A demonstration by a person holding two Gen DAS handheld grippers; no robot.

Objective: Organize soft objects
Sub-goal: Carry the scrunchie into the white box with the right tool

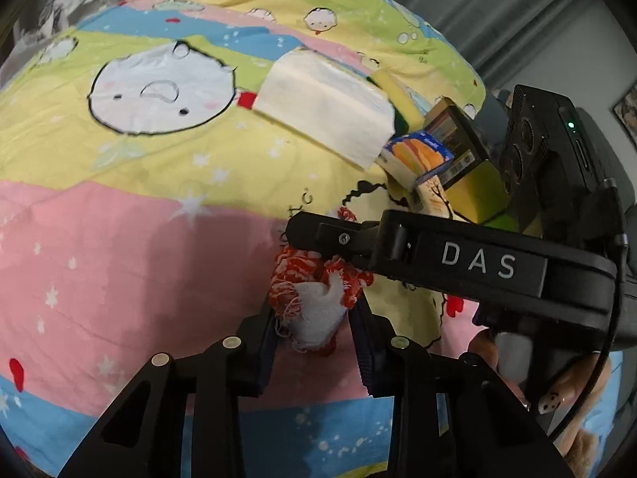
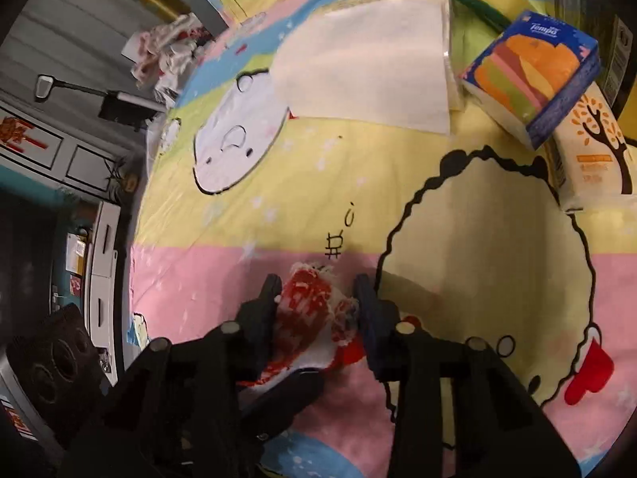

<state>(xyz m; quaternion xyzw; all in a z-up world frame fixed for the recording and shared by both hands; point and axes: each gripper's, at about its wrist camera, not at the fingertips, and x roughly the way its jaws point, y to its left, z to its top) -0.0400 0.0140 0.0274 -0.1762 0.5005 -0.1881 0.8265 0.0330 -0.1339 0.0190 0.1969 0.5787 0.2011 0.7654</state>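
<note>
Between your left claw [image 1: 314, 322] fingers sits the red-and-white cloth [image 1: 314, 298], bunched into a small wad on the pink band of the bedspread [image 1: 119, 247]. Both claws appear clamped on that same wad: in the left wrist view your right claw [image 1: 302, 235] reaches across from the right and bites its upper edge, and in the right wrist view the right claw [image 2: 316, 298] has the cloth [image 2: 310, 314] pressed between its pads, with the left claw's fingertip dark and blurred just beneath it.

You seem to be partway through folding or compacting this piece (a judgement from the grips alone). To do it well, keep one claw as the anchor and let only the other move; if both pull, the frayed white edge is likely to tear or slip free. Lift just enough to clear the bedspread so you don't drag its fabric along with you.

Further up the bed lie the other items: a folded pale tissue stack [image 1: 322, 107], a yellow sponge [image 1: 398, 95] just beyond it, a blue tissue pack [image 2: 533, 75] leaning on a cream tissue pack [image 2: 593, 159], and a dark box [image 1: 454, 139] behind them. Aim the cloth at the bare yellow patch near that group, and release one claw fully before the other.
</note>
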